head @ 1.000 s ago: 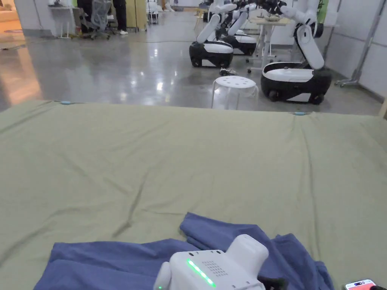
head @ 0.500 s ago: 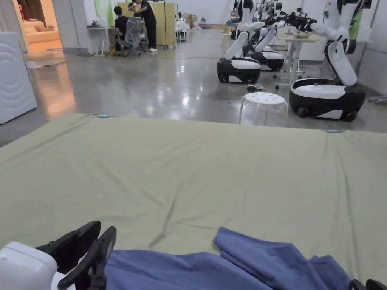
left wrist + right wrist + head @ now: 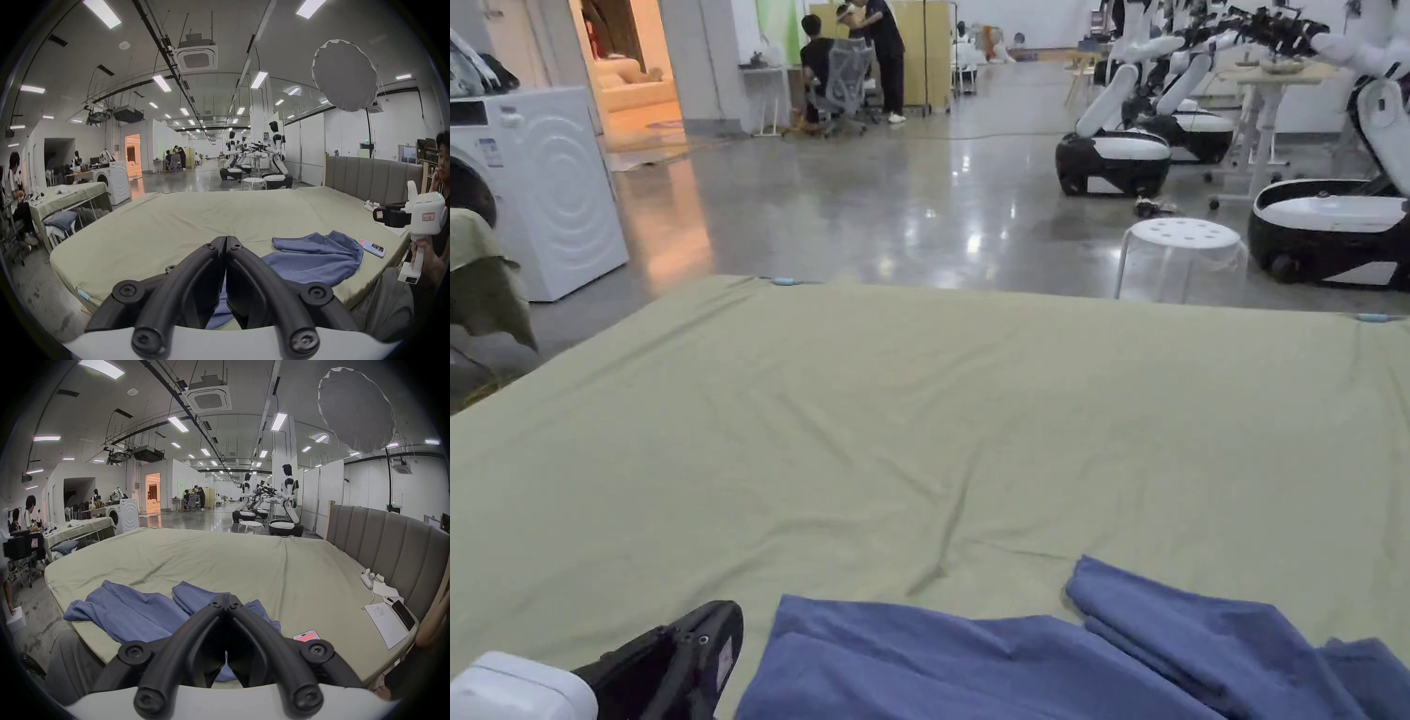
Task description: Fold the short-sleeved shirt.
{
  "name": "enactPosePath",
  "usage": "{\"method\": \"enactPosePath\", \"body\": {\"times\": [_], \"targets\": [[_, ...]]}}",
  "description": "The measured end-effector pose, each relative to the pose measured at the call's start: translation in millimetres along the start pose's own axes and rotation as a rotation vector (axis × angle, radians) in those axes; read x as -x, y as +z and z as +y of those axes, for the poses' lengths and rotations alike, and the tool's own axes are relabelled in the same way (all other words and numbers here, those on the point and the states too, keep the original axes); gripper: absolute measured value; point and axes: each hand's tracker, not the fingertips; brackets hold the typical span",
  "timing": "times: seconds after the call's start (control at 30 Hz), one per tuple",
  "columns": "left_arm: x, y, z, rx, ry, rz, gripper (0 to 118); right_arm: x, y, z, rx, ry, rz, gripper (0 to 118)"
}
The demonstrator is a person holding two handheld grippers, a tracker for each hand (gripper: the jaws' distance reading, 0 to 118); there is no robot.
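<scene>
The blue short-sleeved shirt lies crumpled on the near part of the bed, with one folded flap on its right side. It also appears in the left gripper view and the right gripper view. My left gripper hovers at the shirt's left end; its jaws are shut with nothing held. My right gripper is shut and empty too, held up off the bed at the shirt's right.
The bed sheet is olive green and stretches far ahead. A phone, a paper sheet and a padded headboard are on the right. Beyond the bed stand a white stool, wheeled robots and a washing machine.
The head camera has swung left. A white gripper body that hung over the shirt has left the head view. The left gripper came in at the lower left and now sits lower.
</scene>
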Motion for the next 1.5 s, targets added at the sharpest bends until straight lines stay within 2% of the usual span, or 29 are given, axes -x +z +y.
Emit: {"method": "enactPosePath", "body": {"times": [0.03,0.2,0.23,0.3,0.43,0.5,0.57,0.63,0.73,0.8,1.0,1.07,1.13,1.2,1.23,1.3,1.33,1.37,1.4,1.43,1.47,1.5], "targets": [[1,-1,0,-0.001,0.004,0.027,2,0,0,0,0.003,-0.001,0.000,0],[24,-23,3,0.088,0.078,-0.013,4,-5,-1,-3,0.015,-0.023,0.013,0],[32,-37,5,0.166,0.078,-0.040,9,-6,-1,-4,0.015,-0.041,0.027,0],[47,-62,2,0.244,0.084,-0.105,32,-9,-3,-6,0.006,-0.067,0.045,0],[78,-131,-9,0.383,0.233,-0.165,37,-13,-6,-12,0.018,-0.104,0.047,0],[87,-171,-14,0.483,0.230,-0.167,38,-15,-8,-16,0.033,-0.113,0.049,0],[93,-212,-24,0.601,0.163,-0.101,38,-18,-10,-20,0.053,-0.121,0.051,0],[93,-247,-37,0.720,0.121,-0.133,41,-21,-11,-24,0.065,-0.136,0.051,0],[105,-283,-59,0.838,0.222,-0.099,44,-27,-13,-29,0.085,-0.168,0.054,0],[110,-296,-66,0.848,0.238,-0.033,44,-29,-13,-32,0.095,-0.171,0.041,0],[98,-315,-71,0.925,0.169,-0.023,42,-40,-18,-36,0.126,-0.214,0.017,0],[89,-319,-74,0.930,0.104,-0.006,35,-41,-19,-37,0.132,-0.240,0.020,0],[78,-320,-74,0.924,0.041,-0.011,15,-41,-19,-37,0.137,-0.245,0.020,0],[65,-324,-78,0.941,0.037,-0.012,8,-40,-20,-38,0.148,-0.235,0.010,0],[59,-325,-80,0.937,-0.007,0.010,6,-39,-21,-38,0.156,-0.230,0.007,0],[53,-326,-85,0.949,-0.066,0.024,6,-39,-22,-38,0.174,-0.224,-0.002,0],[52,-326,-86,0.953,-0.053,0.018,6,-40,-22,-37,0.182,-0.222,-0.011,1],[53,-325,-85,0.953,-0.052,0.017,6,-41,-22,-37,0.193,-0.218,-0.027,7],[59,-328,-84,0.958,-0.044,0.013,6,-44,-22,-37,0.216,-0.218,-0.063,21],[63,-329,-84,0.965,-0.018,0.009,6,-47,-23,-36,0.235,-0.229,-0.096,44],[66,-329,-85,0.969,0.022,0.008,6,-51,-24,-36,0.265,-0.251,-0.120,50],[68,-329,-85,0.972,0.041,0.008,6,-57,-25,-39,0.307,-0.286,-0.122,51]]}}
